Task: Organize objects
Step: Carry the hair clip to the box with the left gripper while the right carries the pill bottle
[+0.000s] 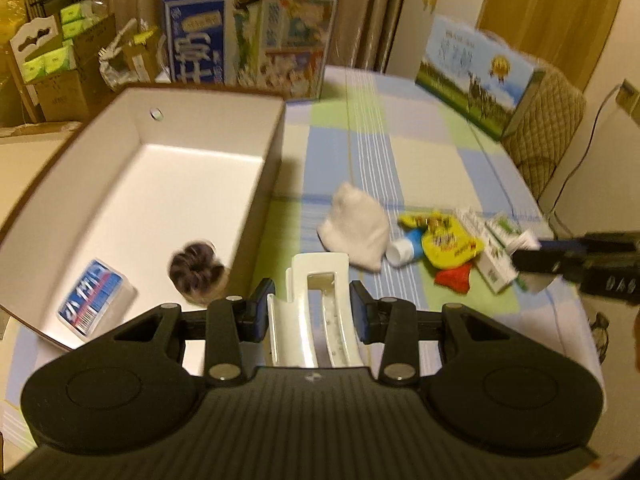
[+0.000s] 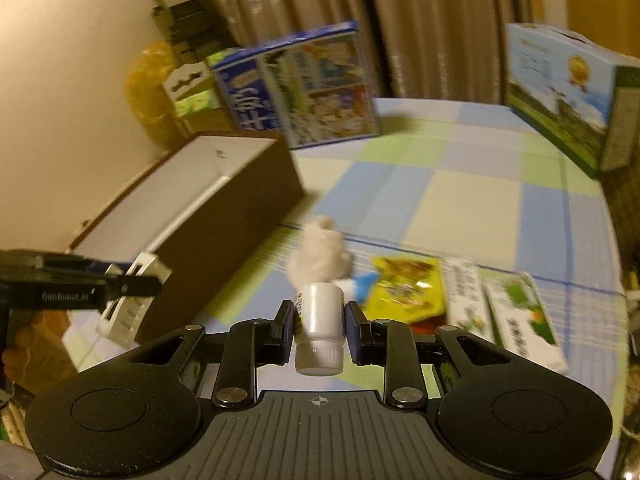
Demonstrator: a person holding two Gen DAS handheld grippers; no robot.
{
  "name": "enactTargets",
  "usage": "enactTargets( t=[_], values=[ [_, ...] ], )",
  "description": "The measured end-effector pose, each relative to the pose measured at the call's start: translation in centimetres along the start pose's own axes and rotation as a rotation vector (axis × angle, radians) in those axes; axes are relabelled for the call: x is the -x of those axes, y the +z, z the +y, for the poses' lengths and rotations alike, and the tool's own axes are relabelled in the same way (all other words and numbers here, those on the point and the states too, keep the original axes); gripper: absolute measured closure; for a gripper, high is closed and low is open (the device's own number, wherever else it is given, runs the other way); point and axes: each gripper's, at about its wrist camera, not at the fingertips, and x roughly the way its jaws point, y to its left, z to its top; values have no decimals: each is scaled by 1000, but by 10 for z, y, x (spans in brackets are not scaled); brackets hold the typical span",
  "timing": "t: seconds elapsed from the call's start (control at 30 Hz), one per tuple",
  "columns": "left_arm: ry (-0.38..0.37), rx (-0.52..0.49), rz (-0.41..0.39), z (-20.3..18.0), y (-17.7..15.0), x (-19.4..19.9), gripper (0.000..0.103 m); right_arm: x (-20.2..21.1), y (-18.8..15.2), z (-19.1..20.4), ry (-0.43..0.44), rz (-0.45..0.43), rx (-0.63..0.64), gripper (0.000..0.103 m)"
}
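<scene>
Brown-walled, white-lined cardboard box (image 1: 168,168) is where things are being gathered; it sits open on the left part of the worktop (image 1: 420,152), and already holds a small blue-and-white printed packet (image 1: 94,298) and a dark round ruffled item (image 1: 196,270) near its near end.

The left claw (image 1: 316,312) is closed on a white plastic hair clip (image 1: 316,300), whose long axis runs forward along the fingers, its far end sticking out past the tips. The box's right wall lies just to the left of this claw, so my judgement is that the coming move is a short shift leftward over that wall before letting go; the left hand is clearly the nearer one to the box.

The right claw (image 2: 318,328) is closed on a small white plastic bottle (image 2: 319,328), held with its capped end toward the camera. For it the box (image 2: 224,208) lies forward and to the left, well apart.

On the worktop, covered by a blue, green and cream checked cloth, a white crumpled cloth (image 1: 356,232), a yellow printed snack packet (image 1: 448,240), a red item and white-and-green cartons (image 1: 496,248) remain in a loose cluster to the right of the box.

Behind stand two printed cartons, beige curtains, and stacked cardboard boxes at the left.
</scene>
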Motion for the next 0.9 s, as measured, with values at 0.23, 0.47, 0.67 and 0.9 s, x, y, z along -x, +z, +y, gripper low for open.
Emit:
enactTargets(
  t=[0.23,0.47,0.67,0.9],
  values=[
    [39,24,-58,31,23,22,68,-24,26,49,104,-12,74,79],
    [112,42,-84,76,40,26,68,-62,55,105,198,-14,174,79],
    [159,43,-65,117,51,13,68,-108,75,141,237,13,230,79],
    [173,35,5,155,63,-30,68,-168,95,166,206,88,307,79]
  ],
)
